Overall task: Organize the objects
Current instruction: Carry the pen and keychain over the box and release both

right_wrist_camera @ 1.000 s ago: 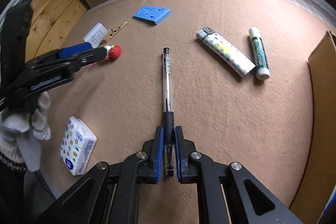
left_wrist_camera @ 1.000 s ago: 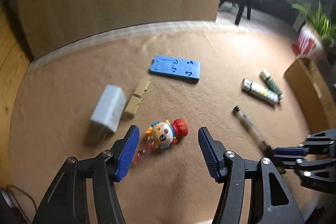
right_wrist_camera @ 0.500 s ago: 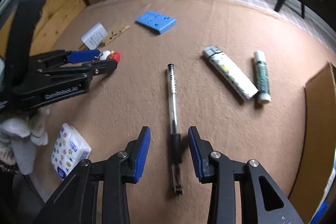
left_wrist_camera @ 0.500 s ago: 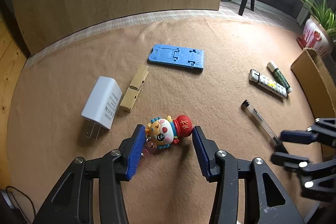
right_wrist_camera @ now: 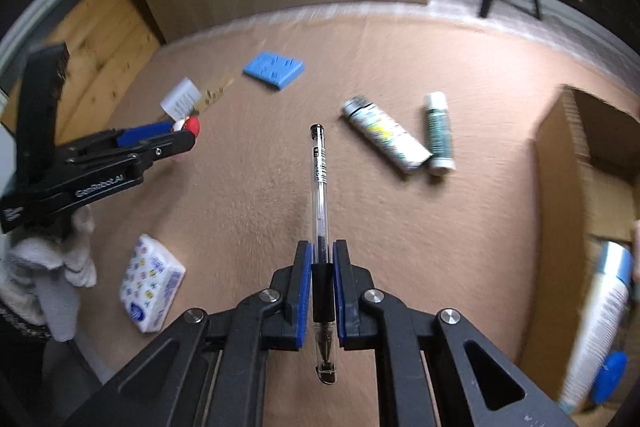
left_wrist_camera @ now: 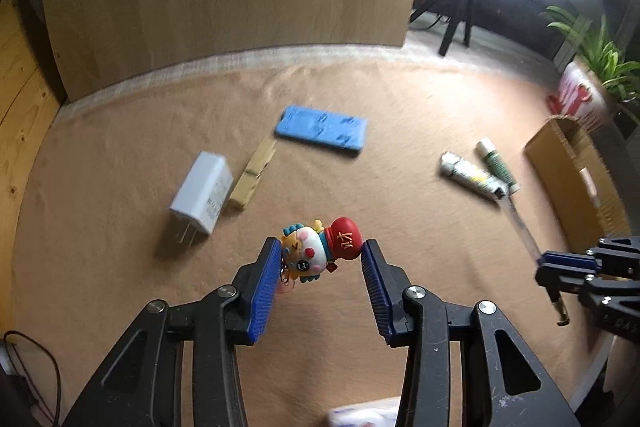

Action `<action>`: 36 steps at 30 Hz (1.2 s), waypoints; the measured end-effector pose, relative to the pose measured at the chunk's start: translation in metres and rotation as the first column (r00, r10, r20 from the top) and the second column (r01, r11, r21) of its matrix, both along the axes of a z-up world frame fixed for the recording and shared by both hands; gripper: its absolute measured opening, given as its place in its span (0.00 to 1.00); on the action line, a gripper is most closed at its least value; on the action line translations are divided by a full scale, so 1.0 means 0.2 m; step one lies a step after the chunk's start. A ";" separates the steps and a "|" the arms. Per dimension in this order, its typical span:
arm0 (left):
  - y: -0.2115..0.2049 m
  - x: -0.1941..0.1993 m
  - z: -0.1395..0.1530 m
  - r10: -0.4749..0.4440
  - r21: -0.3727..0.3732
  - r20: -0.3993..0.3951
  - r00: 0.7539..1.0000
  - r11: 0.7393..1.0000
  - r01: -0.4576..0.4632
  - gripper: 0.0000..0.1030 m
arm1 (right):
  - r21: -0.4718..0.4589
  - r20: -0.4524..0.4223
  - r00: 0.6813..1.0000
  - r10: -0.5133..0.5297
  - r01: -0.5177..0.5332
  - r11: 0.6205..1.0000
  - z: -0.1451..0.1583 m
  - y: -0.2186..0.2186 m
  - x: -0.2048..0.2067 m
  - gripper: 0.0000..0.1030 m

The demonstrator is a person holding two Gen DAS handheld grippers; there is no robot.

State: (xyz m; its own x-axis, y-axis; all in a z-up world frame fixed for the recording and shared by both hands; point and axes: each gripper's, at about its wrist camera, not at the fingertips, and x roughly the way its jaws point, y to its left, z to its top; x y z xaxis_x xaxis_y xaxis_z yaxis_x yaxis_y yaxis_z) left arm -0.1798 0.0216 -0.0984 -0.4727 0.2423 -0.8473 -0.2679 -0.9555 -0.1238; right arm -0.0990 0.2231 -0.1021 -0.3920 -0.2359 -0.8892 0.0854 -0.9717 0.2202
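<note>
The left gripper (left_wrist_camera: 320, 259) has its blue pads pressed against either end of the little clown figurine (left_wrist_camera: 320, 247), which sits pinched between the fingertips, red hat toward the right pad. Whether it is off the tan felt mat (left_wrist_camera: 400, 115) is hard to tell. Over on the right, the right gripper (right_wrist_camera: 322, 291) is clamped tight on the clear pen (right_wrist_camera: 319, 187) at its black grip, the barrel pointing away toward the far side, cap end out front. On the mat just beyond the figurine lie the white charger plug (left_wrist_camera: 202, 189) and a wooden clothespin (left_wrist_camera: 252, 175) side by side, with the blue phone stand (left_wrist_camera: 322, 135) farther off. To the right rest a patterned lighter (right_wrist_camera: 384, 139) and a green glue stick (right_wrist_camera: 438, 133), near each other. A cardboard box (right_wrist_camera: 560, 187) stands at the right edge, and a tissue pack (right_wrist_camera: 152, 283) lies near left.
</note>
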 end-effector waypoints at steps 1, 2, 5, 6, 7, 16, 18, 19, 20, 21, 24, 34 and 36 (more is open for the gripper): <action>0.02 0.01 0.03 -0.008 0.018 -0.006 1.000 1.000 0.008 0.43 | -0.011 -0.017 1.000 -0.018 0.018 1.000 0.05 0.05 0.04 0.09; 0.05 0.01 0.06 -0.016 0.029 -0.013 1.000 0.999 0.016 0.43 | -0.020 -0.031 0.999 -0.035 0.035 0.999 0.09 0.09 0.08 0.09; 0.17 0.04 0.14 -0.059 0.044 -0.045 0.997 0.997 0.061 0.43 | -0.035 -0.066 0.994 -0.091 0.089 0.995 0.19 0.20 0.19 0.09; 0.23 0.04 0.18 -0.079 0.056 -0.053 0.995 0.995 0.082 0.43 | -0.034 -0.075 0.991 -0.110 0.108 0.994 0.22 0.23 0.21 0.09; 0.27 0.04 0.20 -0.095 0.066 -0.060 0.994 0.993 0.099 0.43 | -0.033 -0.087 0.986 -0.140 0.138 0.990 0.26 0.29 0.26 0.09; 0.88 0.03 0.35 -0.271 0.110 -0.115 0.956 0.953 0.283 0.43 | 0.012 -0.137 0.934 -0.330 0.335 0.942 0.37 0.69 0.50 0.09; 1.01 0.03 0.37 -0.301 0.119 -0.118 0.946 0.942 0.315 0.43 | 0.025 -0.140 0.924 -0.357 0.364 0.931 0.38 0.77 0.54 0.09; 1.07 0.02 0.37 -0.311 0.120 -0.118 0.943 0.938 0.325 0.43 | 0.032 -0.141 0.918 -0.371 0.379 0.925 0.38 0.80 0.56 0.09; 1.11 0.02 0.37 -0.321 0.120 -0.118 0.940 0.935 0.334 0.43 | 0.037 -0.143 0.915 -0.378 0.387 0.922 0.38 0.82 0.57 0.09; 1.18 0.02 0.37 -0.335 0.120 -0.117 0.935 0.930 0.348 0.43 | 0.042 -0.145 0.912 -0.384 0.394 0.918 0.38 0.84 0.58 0.09; 1.32 0.00 0.35 -0.360 0.111 -0.110 0.926 0.922 0.372 0.43 | 0.048 -0.146 0.908 -0.394 0.404 0.914 0.38 0.88 0.58 0.09; 1.63 0.03 0.27 -0.401 0.065 -0.084 0.912 0.911 0.406 0.44 | 0.045 -0.138 0.906 -0.401 0.410 0.911 0.32 0.93 0.58 0.09; 1.65 0.03 0.26 -0.402 0.056 -0.083 0.912 0.912 0.407 0.44 | 0.043 -0.134 0.906 -0.401 0.410 0.911 0.31 0.93 0.57 0.10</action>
